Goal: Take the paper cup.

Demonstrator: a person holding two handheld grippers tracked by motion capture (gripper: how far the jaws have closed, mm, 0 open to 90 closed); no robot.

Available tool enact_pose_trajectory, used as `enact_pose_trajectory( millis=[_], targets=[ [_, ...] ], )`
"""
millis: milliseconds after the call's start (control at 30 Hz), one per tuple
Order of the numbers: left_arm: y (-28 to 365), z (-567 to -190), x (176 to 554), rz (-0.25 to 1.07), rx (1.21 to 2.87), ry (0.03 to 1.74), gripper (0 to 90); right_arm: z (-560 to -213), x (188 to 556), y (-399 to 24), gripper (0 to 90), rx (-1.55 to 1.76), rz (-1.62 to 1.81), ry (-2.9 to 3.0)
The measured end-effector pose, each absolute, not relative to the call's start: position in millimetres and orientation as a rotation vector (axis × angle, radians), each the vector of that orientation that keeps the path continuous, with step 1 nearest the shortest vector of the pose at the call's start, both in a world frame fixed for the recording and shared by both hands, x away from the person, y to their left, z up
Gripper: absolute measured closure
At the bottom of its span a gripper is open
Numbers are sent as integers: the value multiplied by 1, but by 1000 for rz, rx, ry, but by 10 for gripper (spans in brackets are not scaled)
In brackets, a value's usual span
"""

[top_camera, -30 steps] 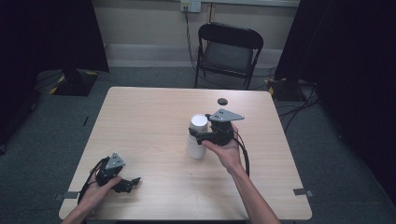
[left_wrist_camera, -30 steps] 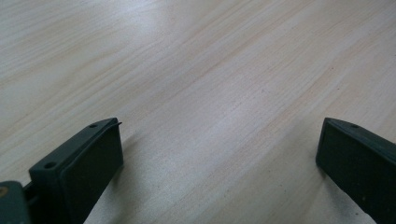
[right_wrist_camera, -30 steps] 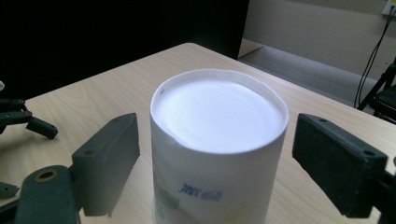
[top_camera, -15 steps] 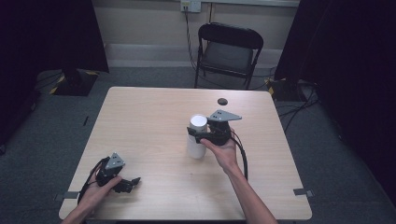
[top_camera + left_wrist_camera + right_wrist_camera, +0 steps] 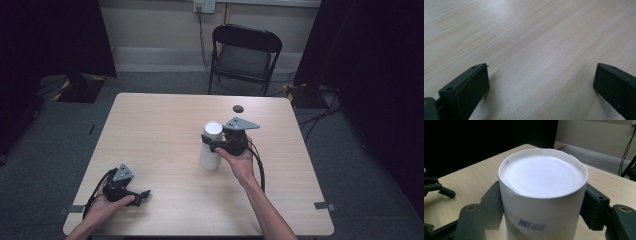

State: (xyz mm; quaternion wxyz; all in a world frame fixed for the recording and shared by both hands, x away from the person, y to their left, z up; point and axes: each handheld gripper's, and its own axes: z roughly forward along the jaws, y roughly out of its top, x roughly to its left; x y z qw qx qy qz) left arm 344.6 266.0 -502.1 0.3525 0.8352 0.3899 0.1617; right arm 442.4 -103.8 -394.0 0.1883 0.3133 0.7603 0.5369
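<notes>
A white paper cup (image 5: 210, 154) with blue print stands on the wooden table (image 5: 150, 125), right of centre. My right gripper (image 5: 214, 145) reaches it from the right. Its jaws have just been closing, and in the right gripper view the cup (image 5: 541, 182) sits between them, both pads (image 5: 492, 205) pressed on its sides and the rim slightly dented. My left gripper (image 5: 141, 194) rests near the table's front left corner, held by a hand. Seen in its own view, the left gripper (image 5: 541, 82) stands wide open over bare wood.
A small dark round object (image 5: 238, 108) lies near the table's far edge, behind the cup. A black folding chair (image 5: 245, 55) stands beyond the table. Cables run over the floor at the right (image 5: 315, 115). The left gripper (image 5: 439, 190) appears far off in the right gripper view.
The right gripper's jaws have drawn in against the cup. Both hands and the cup stay where they were.
</notes>
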Motion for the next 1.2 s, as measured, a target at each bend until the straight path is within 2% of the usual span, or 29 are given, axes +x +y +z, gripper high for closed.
enact_pose_trajectory(
  millis=[567, 767, 1200],
  targets=[
    [266, -502, 344, 422, 2160, 1010, 0, -378, 443, -105, 314, 896, 1533, 2118],
    [267, -502, 344, 427, 2156, 1009, 25, -371, 443, -105, 319, 913, 1539, 2112],
    [267, -499, 342, 428, 2150, 1007, 148, -360, 443, -108, 325, 916, 1577, 2079]
  ],
)
